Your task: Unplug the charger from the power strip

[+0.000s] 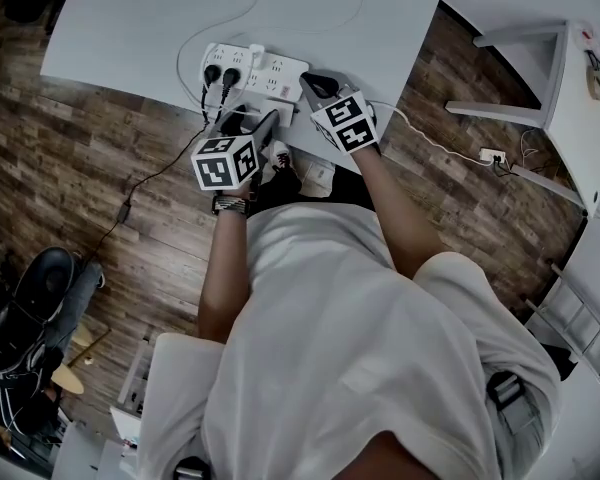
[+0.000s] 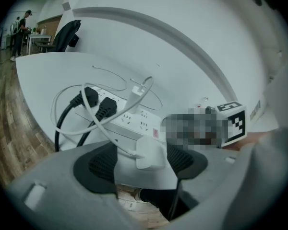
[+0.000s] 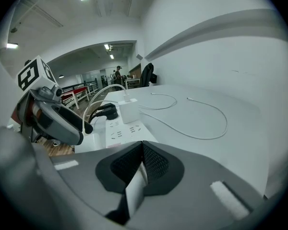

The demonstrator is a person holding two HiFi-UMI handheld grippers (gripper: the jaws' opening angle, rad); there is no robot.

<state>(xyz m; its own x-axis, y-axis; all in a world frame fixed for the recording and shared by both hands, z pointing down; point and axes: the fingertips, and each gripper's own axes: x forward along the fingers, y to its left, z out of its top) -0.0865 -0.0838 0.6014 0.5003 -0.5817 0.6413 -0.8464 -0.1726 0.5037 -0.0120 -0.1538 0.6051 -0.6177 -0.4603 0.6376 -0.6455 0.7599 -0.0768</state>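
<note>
White flat table top [image 1: 130, 18]: what lies around the work area, and what obstructs it? — Operator

On it lies a long white plastic power strip [image 3: 122, 131]. Black cords and a looped thin white cable [image 2: 86, 114] cross in front of the strip on the left side. Brown wooden floor [image 1: 100, 168] surrounds the table, and a black office chair [image 2: 67, 32] stands far behind it. — Inspector

Quantities? — Operator

One strip. Two black plugs [image 2: 89, 96] [image 2: 105, 108] are seated side by side. Two white square chargers: one upright in the strip [image 3: 126, 110], one lying at the table edge [image 2: 151, 153]. Two loose white cables [image 3: 209, 123] [image 3: 163, 102] lie beyond. — Inspector

Charger position relative to the tongs? — Operator

The left gripper [image 2: 141, 162] has its jaws apart. The lying charger sits in the gap, nearer the right pad, and no clamping contact is visible. The right gripper [image 3: 142, 164] has its jaws together on nothing. The plugged charger stands ahead of the right gripper and slightly to its left, well apart. — Inspector
</note>
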